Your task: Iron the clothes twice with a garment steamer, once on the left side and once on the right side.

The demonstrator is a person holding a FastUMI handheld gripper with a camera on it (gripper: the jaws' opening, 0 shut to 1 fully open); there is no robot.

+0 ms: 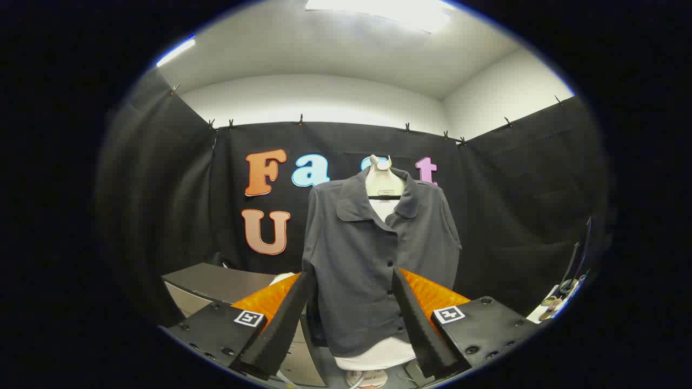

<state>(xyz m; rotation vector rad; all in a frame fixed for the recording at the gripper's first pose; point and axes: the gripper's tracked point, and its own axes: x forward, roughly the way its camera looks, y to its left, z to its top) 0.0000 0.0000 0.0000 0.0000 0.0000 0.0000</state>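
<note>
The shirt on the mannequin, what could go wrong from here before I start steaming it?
1. The gripper is open with nothing between its jaws, so no steamer is in hand; a pass now would do nothing.
2. The shirt hangs loosely buttoned on the mannequin; a push could shift it or wobble the stand.
3. The grey cabinet sits close beside the shirt and may crowd that side's pass.

I see a grey counter [216, 283] low at the left against the black cloth wall [513, 205]. Small clips [300, 119] pin the cloth's top edge, and a ceiling light [389, 11] glows overhead.
</note>
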